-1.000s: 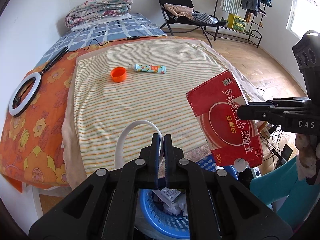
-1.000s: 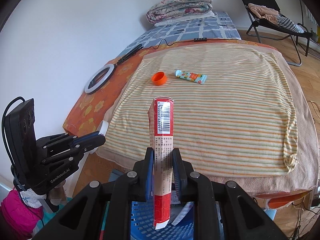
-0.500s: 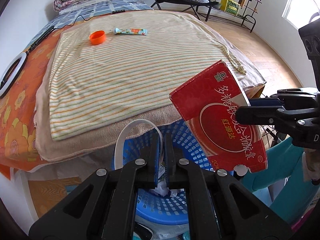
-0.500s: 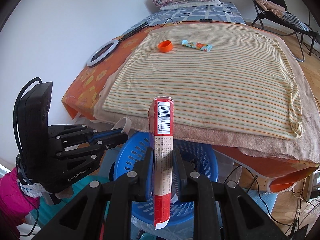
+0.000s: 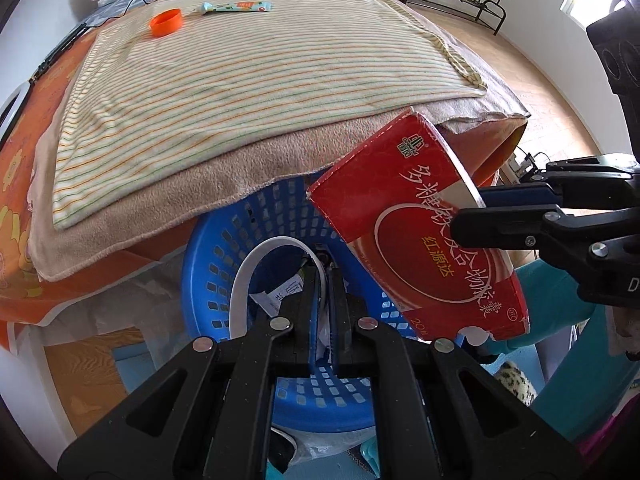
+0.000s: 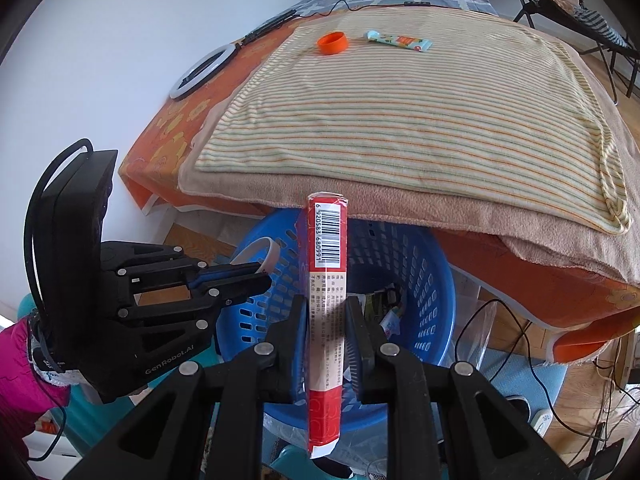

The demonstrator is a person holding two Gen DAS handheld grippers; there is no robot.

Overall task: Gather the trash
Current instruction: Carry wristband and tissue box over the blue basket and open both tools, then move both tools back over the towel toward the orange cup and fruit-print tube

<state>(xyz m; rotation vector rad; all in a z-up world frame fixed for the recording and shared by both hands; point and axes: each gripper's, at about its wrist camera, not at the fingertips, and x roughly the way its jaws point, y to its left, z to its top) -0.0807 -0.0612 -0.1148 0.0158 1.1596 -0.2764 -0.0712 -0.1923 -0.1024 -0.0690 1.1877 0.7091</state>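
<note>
My left gripper is shut on a white plastic ring and holds it over the blue trash basket. It also shows in the right wrist view, with the white ring at its tips. My right gripper is shut on a flat red box with a barcode, held upright over the basket. The red box hangs over the basket's right rim. An orange cap and a small tube lie on the striped blanket.
The basket stands on the floor under the bed's foot edge and holds paper scraps. A ring light lies on the orange sheet at left. Cables run on the floor at right. A folding chair stands at the back.
Both grippers have dropped from above the bed's edge down over the blue basket, still holding the ring and the red box. The basket now fills the lower view.
</note>
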